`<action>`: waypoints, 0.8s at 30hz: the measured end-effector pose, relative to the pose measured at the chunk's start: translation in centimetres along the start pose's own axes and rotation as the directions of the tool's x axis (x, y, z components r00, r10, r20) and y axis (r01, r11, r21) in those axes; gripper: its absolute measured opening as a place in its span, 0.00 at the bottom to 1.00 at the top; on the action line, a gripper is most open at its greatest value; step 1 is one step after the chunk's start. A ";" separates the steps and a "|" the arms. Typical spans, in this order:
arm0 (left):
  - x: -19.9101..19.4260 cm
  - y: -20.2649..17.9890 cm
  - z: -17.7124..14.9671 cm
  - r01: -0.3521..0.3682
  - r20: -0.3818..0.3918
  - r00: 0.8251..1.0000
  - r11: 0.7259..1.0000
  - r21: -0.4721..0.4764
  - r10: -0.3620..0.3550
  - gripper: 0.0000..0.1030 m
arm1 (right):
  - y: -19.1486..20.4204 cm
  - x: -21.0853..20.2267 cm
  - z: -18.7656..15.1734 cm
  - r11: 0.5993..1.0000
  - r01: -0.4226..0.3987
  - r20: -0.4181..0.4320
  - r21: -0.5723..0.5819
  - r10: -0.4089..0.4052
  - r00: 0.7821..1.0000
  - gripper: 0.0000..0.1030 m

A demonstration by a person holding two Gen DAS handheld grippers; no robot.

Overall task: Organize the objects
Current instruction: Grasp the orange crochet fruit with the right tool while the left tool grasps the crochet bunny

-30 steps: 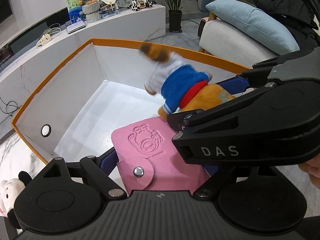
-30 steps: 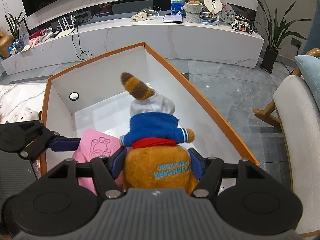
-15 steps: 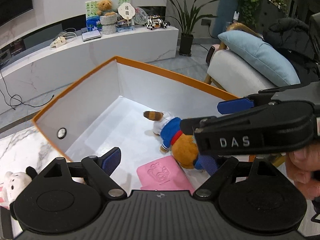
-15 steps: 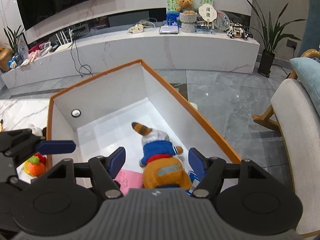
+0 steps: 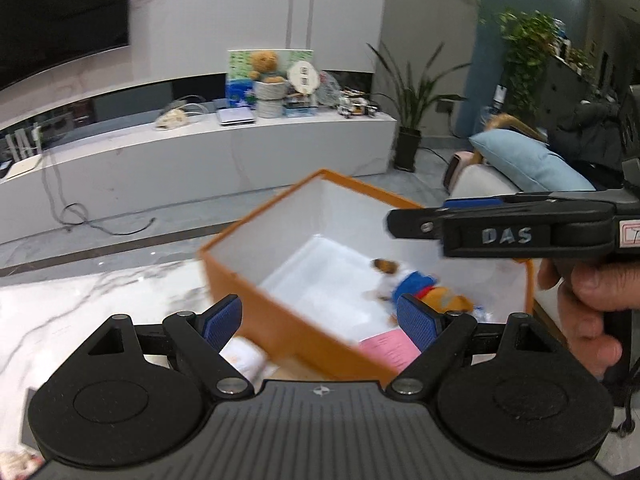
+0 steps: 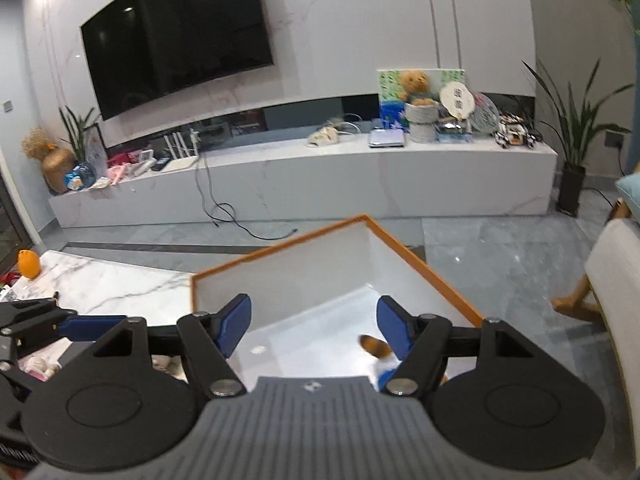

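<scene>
An orange box with a white inside (image 5: 280, 320) (image 6: 424, 272) stands on the marble table. A plush toy in a blue top (image 5: 412, 286) lies on the box floor, and its brown tip shows in the right wrist view (image 6: 374, 346). A pink wallet (image 5: 390, 346) lies in the box near its front wall. My left gripper (image 5: 320, 320) is open and empty, raised above the box's near wall. My right gripper (image 6: 314, 326) is open and empty above the box; it shows from the side in the left wrist view (image 5: 500, 232).
A white plush toy (image 5: 244, 358) lies on the marble table (image 5: 80, 304) left of the box. An orange toy (image 6: 29, 264) sits at the table's far left. A sofa with a blue cushion (image 5: 528, 162) stands right of the box. A long TV bench (image 6: 320, 176) runs behind.
Both grippers opened and let go: the wallet and the plush toy now lie in the box. Both grippers have lifted and pulled back, so the box looks smaller and farther.
</scene>
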State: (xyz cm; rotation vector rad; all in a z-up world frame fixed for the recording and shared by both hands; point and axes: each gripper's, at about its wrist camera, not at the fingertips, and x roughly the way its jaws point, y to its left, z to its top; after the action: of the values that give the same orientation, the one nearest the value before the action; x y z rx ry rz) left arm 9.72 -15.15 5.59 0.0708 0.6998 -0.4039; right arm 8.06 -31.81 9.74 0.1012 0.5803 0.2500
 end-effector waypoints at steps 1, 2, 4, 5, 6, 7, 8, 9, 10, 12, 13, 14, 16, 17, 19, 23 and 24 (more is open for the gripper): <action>-0.4 0.7 -0.4 -0.008 -0.001 1.000 1.000 -0.007 0.008 0.97 | 0.4 0.1 0.0 1.000 -0.006 0.001 -0.007 0.006 1.000 0.69; -0.8 1.4 -0.8 -0.016 0.000 1.000 1.000 -0.014 0.016 0.97 | 1.0 0.1 -0.1 1.000 -0.012 0.003 -0.018 0.012 1.000 0.69; -1.4 2.6 -1.9 -0.033 -0.002 0.999 0.999 -0.028 0.033 0.97 | 2.1 0.3 -0.6 0.999 -0.026 0.003 -0.047 0.026 1.000 0.69; -1.6 3.1 -2.3 -0.041 -0.006 0.999 0.999 -0.032 0.041 0.97 | 2.8 0.4 -0.8 0.997 -0.035 0.001 -0.069 0.035 0.999 0.69; -1.7 3.7 -2.9 -0.052 -0.010 0.999 0.998 -0.038 0.052 0.97 | 3.4 0.5 -1.2 0.995 -0.044 -0.002 -0.088 0.044 0.999 0.69; -1.9 4.4 -3.4 -0.062 -0.017 0.998 0.997 -0.040 0.061 0.97 | 4.1 0.6 -1.4 0.992 -0.053 -0.006 -0.110 0.053 0.999 0.69; -1.8 4.8 -4.0 -0.070 -0.025 0.997 0.997 -0.040 0.069 0.97 | 4.9 0.7 -1.8 0.989 -0.064 -0.012 -0.137 0.064 0.998 0.69; -1.8 5.2 -4.6 -0.077 -0.033 0.997 0.996 -0.040 0.076 0.97 | 5.6 0.8 -2.0 0.984 -0.075 -0.016 -0.159 0.073 0.997 0.69; -1.9 5.6 -5.1 -0.081 -0.040 0.996 0.996 -0.039 0.079 0.97 | 6.4 0.9 -2.3 0.979 -0.087 -0.021 -0.182 0.085 0.996 0.69; -1.7 6.3 -6.2 -0.084 -0.057 0.995 0.996 -0.040 0.081 0.97 | 7.8 1.2 -3.0 0.968 -0.118 -0.034 -0.222 0.113 0.993 0.69; -1.6 6.7 -6.7 -0.082 -0.064 0.995 0.996 -0.039 0.079 0.97 | 8.4 1.3 -3.2 0.963 -0.133 -0.043 -0.236 0.127 0.991 0.69; -1.6 7.1 -7.3 -0.083 -0.071 0.994 0.996 -0.039 0.080 0.97 | 9.0 1.5 -3.5 0.958 -0.150 -0.055 -0.244 0.141 0.989 0.69; -1.7 7.9 -8.5 -0.091 -0.080 0.993 0.995 -0.044 0.087 0.97 | 9.9 1.9 -4.2 0.951 -0.180 -0.082 -0.250 0.164 0.983 0.69; -1.7 8.3 -8.9 -0.094 -0.084 0.992 0.994 -0.052 0.090 0.97 | 10.4 1.9 -4.8 0.948 -0.191 -0.093 -0.255 0.172 0.981 0.69; -1.6 9.1 -9.7 -0.100 -0.089 0.992 0.993 -0.066 0.094 0.97 | 11.5 2.3 -5.7 0.939 -0.208 -0.120 -0.273 0.182 0.976 0.69; -2.1 10.3 -10.7 -0.128 -0.082 0.989 0.989 -0.069 0.122 0.97 | 12.9 3.4 -6.5 0.930 -0.229 -0.159 -0.288 0.190 0.969 0.69; -2.3 10.5 -10.8 -0.142 -0.080 0.987 0.988 -0.065 0.136 0.97 | 13.1 3.7 -6.8 0.930 -0.232 -0.167 -0.285 0.190 0.967 0.69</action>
State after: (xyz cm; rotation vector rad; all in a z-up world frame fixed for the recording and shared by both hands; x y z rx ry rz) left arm 5.60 -2.59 -1.97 0.0676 0.7776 -0.2432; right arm 4.60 -18.05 4.27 -0.1536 0.6619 0.5573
